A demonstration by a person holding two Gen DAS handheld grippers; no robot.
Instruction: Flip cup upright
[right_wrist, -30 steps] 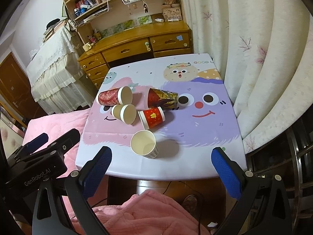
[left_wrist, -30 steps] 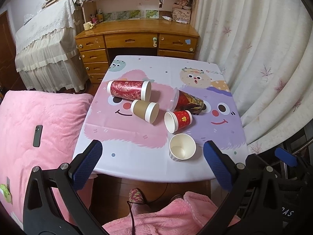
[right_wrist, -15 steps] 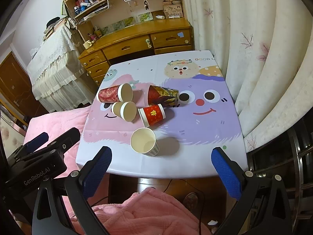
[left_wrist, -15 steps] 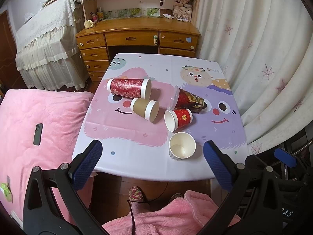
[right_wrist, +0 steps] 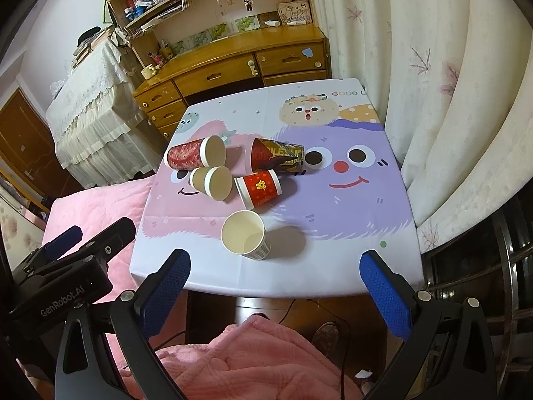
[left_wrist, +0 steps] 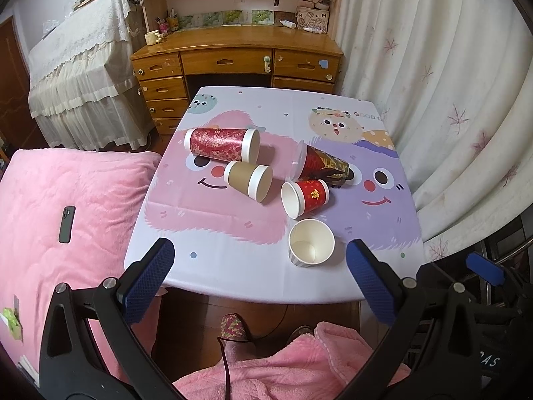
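Nearest, pink fluffy cloth [left_wrist: 293, 366] low down in both views. Above it, left gripper [left_wrist: 258, 268] wide apart, nothing between the blue pads [left_wrist: 150, 276]. Right gripper [right_wrist: 273, 281] wide apart too, nothing held. Both hanging just short of the near edge of the table [left_wrist: 233, 266], well apart from every cup.

Five cups on the cartoon cloth. One standing up: white cup [left_wrist: 311, 248] near the front edge, mouth up, nothing inside. Four lying on their sides in a bunch behind it. First, small red cup [left_wrist: 306, 197], mouth turned to the left and front, nothing inside. Just beside it on the left, brown cup [left_wrist: 249, 182], inside bare as well. Behind the small red one and touching it, dark patterned cup [left_wrist: 324, 166] with a clear rim. Farthest of the bunch, tall red cup [left_wrist: 221, 144], touching the brown one, white band at the mouth.

Seen only by the left camera: dark phone [left_wrist: 66, 224] flat on the pink bed [left_wrist: 66, 183]. Seen only by the right camera: side of the left gripper with white letters on it, and the striped wall of the white cup.

Far back, wooden desk [left_wrist: 233, 56] with drawers, and a white curtain [left_wrist: 449, 100] on the right.
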